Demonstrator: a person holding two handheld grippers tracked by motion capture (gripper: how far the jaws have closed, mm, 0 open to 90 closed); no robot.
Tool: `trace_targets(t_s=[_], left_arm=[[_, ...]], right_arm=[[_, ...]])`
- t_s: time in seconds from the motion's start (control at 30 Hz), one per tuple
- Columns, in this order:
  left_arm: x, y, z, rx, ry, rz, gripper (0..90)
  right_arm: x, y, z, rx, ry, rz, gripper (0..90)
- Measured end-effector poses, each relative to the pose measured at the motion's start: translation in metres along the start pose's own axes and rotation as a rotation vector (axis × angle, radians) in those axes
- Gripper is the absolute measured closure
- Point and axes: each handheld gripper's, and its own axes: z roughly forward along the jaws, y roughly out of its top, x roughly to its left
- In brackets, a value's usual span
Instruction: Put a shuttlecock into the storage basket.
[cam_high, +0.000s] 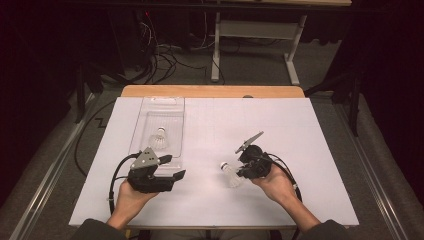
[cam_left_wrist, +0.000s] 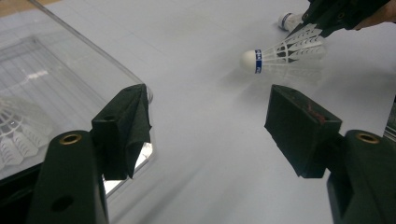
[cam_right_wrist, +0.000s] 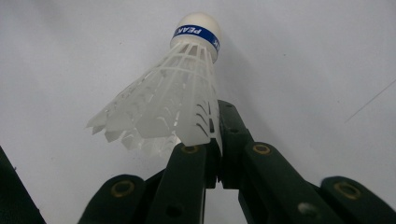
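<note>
Looking down from the high view first: the right gripper (cam_high: 243, 170) has a white shuttlecock (cam_high: 231, 175) pinched by the skirt, just above the white table (cam_high: 300, 150), cork end pointing left. The left gripper (cam_high: 172, 167) sits by the near end of a clear plastic tray (cam_high: 145, 112), which already has another shuttlecock (cam_high: 159, 139) inside. My guess is the held one is headed for that tray too. To do it well I'd keep the pinch light so the skirt doesn't crumple, carry it over the tray wall, and only let go once it's low inside.

Left gripper view: the jaws are wide apart with nothing between them, one pad right next to the tray corner (cam_left_wrist: 140, 91). Farther off you see the held shuttlecock (cam_left_wrist: 280, 53) lying sideways in the air, with the other gripper clamped on its skirt. A second white cork end shows behind it, too small to say much.

Right gripper view: the jaws are fully closed on the rim of the skirt (cam_right_wrist: 196, 130). It's a plastic mesh skirt, white, with a rounded white cork and a blue band reading PEAK. The grip is only on one edge, so it could swing or slip if moved fast.
</note>
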Motion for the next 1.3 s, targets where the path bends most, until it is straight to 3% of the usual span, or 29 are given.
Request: trace_targets(t_s=[0.27,0.8,1.0,1.3], left_arm=[[-0.002,0.006,0.011,-0.022,-0.022,-0.004,31.2],[-0.006,0.02,0.022,0.008,-0.032,0.031,31.7],[-0.007,0.028,0.025,0.042,-0.038,0.055,31.9],[-0.014,0.041,0.033,0.135,-0.035,0.132,33.1]], right_arm=[[0.0,0.0,-0.001,-0.007,0.005,0.0,90.0],[0.001,0.002,-0.001,-0.005,0.016,-0.017,90.0],[0.001,0.003,-0.002,-0.001,0.019,-0.027,90.0],[0.003,0.005,0.0,0.008,0.025,-0.037,90.0]])
